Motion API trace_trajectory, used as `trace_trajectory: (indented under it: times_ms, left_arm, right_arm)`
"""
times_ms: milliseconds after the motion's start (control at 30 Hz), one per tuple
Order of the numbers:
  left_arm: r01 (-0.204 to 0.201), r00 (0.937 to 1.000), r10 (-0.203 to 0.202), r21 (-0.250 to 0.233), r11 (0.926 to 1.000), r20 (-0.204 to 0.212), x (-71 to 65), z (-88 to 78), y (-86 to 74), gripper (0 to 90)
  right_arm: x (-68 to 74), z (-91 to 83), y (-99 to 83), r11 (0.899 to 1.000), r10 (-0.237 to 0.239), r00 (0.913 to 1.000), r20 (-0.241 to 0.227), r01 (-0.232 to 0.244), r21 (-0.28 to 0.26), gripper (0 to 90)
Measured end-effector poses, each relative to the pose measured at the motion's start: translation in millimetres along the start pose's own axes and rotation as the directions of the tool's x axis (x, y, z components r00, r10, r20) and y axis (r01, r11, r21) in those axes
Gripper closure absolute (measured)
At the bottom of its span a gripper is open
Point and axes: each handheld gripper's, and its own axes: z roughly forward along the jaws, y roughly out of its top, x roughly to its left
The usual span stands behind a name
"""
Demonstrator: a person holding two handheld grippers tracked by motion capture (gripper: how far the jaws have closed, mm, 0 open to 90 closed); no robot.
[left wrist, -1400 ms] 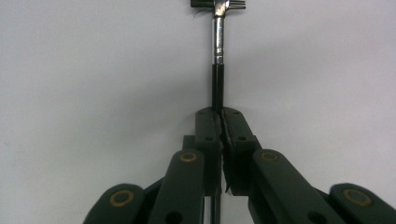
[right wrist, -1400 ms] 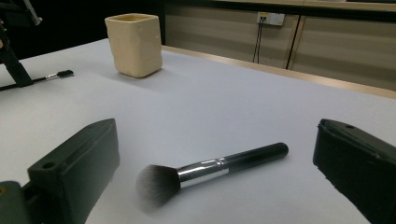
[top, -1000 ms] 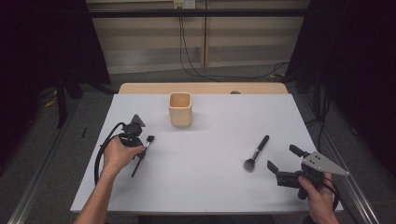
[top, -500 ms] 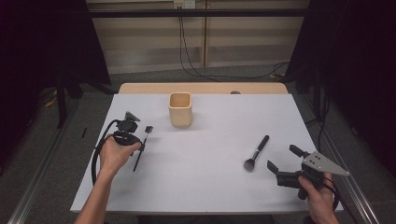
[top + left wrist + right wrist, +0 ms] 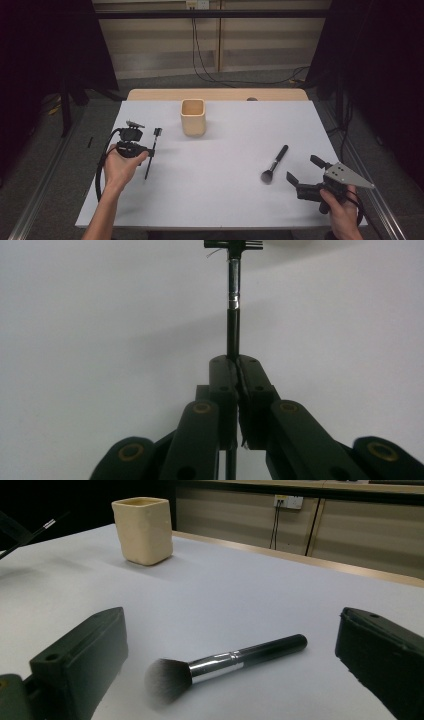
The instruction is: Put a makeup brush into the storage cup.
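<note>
The left gripper (image 5: 141, 150) was clamped on a thin black cosmetic brush with a small comb-like head (image 5: 151, 151), its jaws pressed together around the handle in the left gripper view, where the slim shaft (image 5: 233, 315) ran straight up from between the pads to the crossbar head at the top. In the high view this brush sat at the left part of the white table (image 5: 220, 200), head pointing toward the far edge, and whether its lower end touched the surface could not be told. A beige square ceramic cup (image 5: 193, 117) stood upright near the far middle of the table, well apart from both grippers. The right gripper (image 5: 305, 172) rested at the near right corner with its jaws spread wide and nothing between the pads. A black-handled powder brush with a silver ferrule and dark bristles (image 5: 220, 662) lay flat on the table just ahead of those open jaws, bristles toward the near edge.
</note>
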Motion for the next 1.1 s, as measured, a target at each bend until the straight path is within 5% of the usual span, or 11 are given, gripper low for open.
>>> trace_trajectory:
  times_ms: [333,600,800,1100]
  left_arm:
    - [-0.030,0.9993,0.032,-0.116,0.9927,0.016,-1.5,-8.6,-4.0,86.3]
    - [-0.058,0.9981,0.061,-0.222,0.9733,0.009,-3.9,-14.8,-7.4,86.3]
    - [-0.091,0.9955,0.095,-0.298,0.9501,0.000,-4.9,-17.8,-10.4,86.3]
    - [-0.124,0.9908,0.135,-0.430,0.8944,-0.005,-7.4,-23.0,-15.0,86.3]
  right_arm:
    - [-0.1,-0.1,-0.1,1.000,0.000,1.0000,0.000,0.000,0.000,0.0]
    - [-0.3,-0.4,-0.2,1.000,0.000,1.0000,-0.001,0.000,0.000,0.0]
    - [-0.3,-1.0,-0.1,1.000,0.000,1.0000,-0.002,0.000,-0.001,0.0]
    - [-0.3,-1.4,0.0,1.000,0.004,1.0000,-0.001,-0.004,-0.004,0.0]
